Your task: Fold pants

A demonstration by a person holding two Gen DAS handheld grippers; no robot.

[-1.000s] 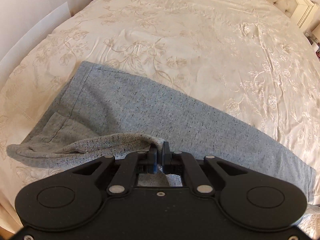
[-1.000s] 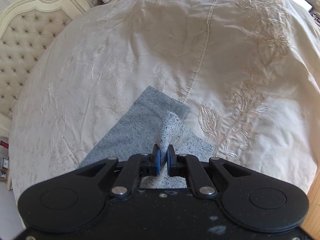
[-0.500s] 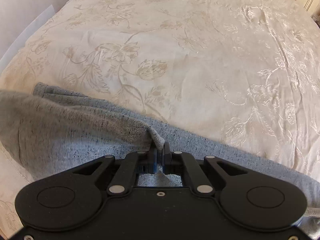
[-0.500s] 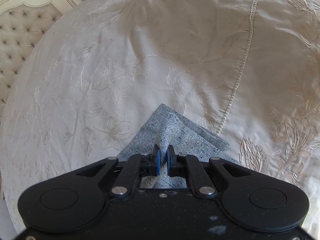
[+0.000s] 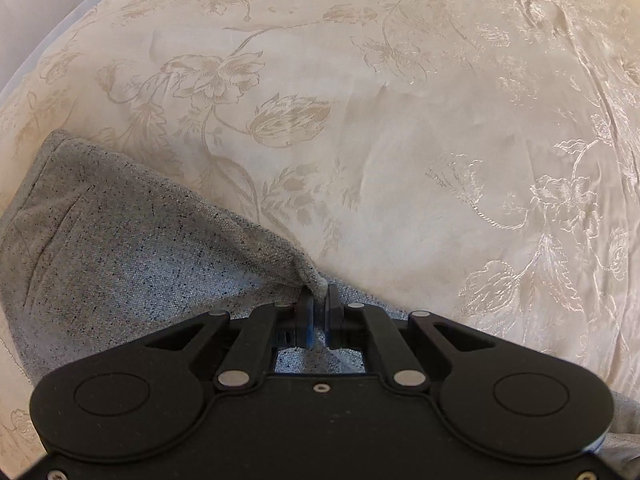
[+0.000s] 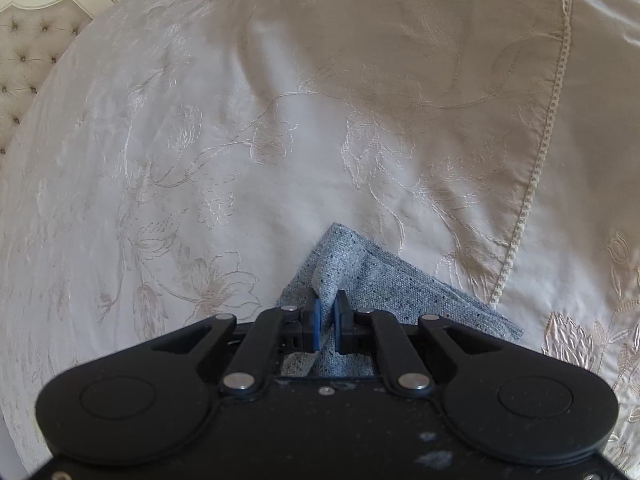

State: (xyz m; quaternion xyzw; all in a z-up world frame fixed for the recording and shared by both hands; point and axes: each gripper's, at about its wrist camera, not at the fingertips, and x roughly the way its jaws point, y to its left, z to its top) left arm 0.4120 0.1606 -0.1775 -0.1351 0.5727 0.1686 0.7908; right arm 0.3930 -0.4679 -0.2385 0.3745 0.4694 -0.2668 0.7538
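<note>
The grey speckled pants [image 5: 120, 248] lie on the cream bed. In the left wrist view my left gripper [image 5: 319, 300] is shut on a raised edge of the pants, and the cloth spreads down to the left below it. In the right wrist view my right gripper [image 6: 329, 304] is shut on a pinched fold of the pants [image 6: 360, 272] near a corner. That corner lies doubled on the bedspread just beyond the fingertips. The rest of the pants is hidden under the gripper bodies.
A cream bedspread with embroidered flowers [image 5: 400, 120] covers the bed in both views. A tufted headboard [image 6: 36, 36] stands at the far left of the right wrist view. A lace seam [image 6: 540, 160] runs down the bedspread on the right.
Both grippers have carried their pants edges forward across the bed. Less grey cloth shows ahead of each gripper now, and the cameras are lower and closer to the bedspread.
</note>
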